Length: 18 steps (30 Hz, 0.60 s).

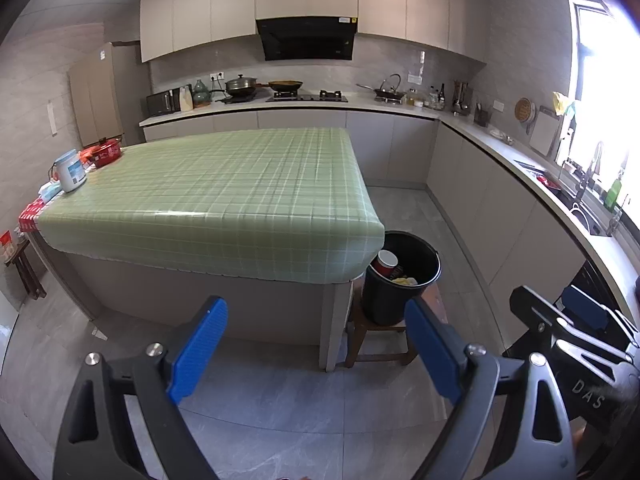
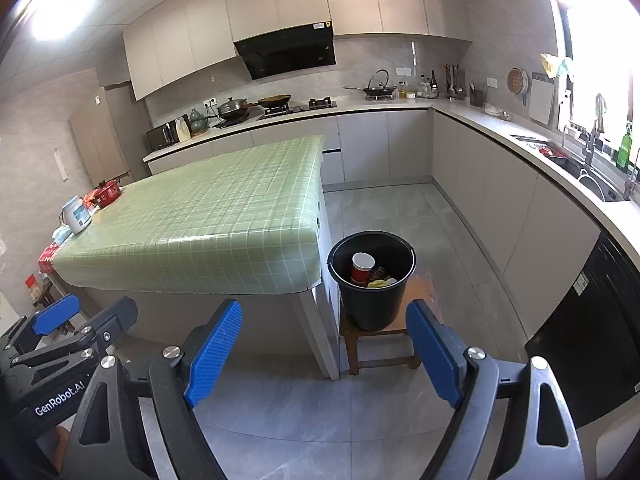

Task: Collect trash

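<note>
A black bucket (image 1: pixel 400 300) (image 2: pixel 372 304) stands on a small wooden stool (image 1: pixel 376 344) (image 2: pixel 380 344) at the near right corner of the island. Inside it lie a red paper cup (image 1: pixel 385 262) (image 2: pixel 362 266) with a white rim, a yellow scrap (image 1: pixel 404 280) (image 2: pixel 382 282) and a dark item (image 2: pixel 377 273). My left gripper (image 1: pixel 315 306) (image 2: pixel 94 310) is open and holds nothing. It hangs above the floor, short of the island. My right gripper (image 2: pixel 324 308) (image 1: pixel 552 300) is beside it, also open with nothing between its blue pads (image 2: pixel 212 352).
The island carries a green checked cloth (image 1: pixel 224 192) (image 2: pixel 208 208). A white jar (image 1: pixel 71 170) and a red pot (image 1: pixel 106 152) sit at its far left edge. Counters with a stove and sink run along the back and right. A black appliance (image 2: pixel 580 340) stands at right.
</note>
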Motion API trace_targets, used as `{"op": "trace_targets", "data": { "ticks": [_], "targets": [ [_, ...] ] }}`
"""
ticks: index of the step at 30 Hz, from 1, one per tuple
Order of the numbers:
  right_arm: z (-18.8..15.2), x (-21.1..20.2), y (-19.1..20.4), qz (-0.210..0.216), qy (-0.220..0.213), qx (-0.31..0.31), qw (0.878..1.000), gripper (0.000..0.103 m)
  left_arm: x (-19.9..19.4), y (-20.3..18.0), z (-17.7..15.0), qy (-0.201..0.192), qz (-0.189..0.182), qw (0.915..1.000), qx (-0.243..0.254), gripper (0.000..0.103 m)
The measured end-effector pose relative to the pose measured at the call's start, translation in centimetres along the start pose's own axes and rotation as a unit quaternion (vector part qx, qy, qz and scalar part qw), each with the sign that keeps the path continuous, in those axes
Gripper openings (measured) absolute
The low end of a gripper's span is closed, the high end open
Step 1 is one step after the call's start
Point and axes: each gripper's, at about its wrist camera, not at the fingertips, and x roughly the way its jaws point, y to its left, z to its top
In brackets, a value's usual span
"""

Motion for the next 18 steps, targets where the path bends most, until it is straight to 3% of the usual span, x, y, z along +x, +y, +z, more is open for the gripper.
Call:
{"op": "trace_targets", "data": {
  "ticks": [18],
  "targets": [
    [-0.4, -0.6, -0.2, -0.007, 0.002, 0.002, 1.0, 0.086, -0.5, -2.2, -0.2, 0.004, -0.007, 1.0, 0.003, 0.091]
  ]
}}
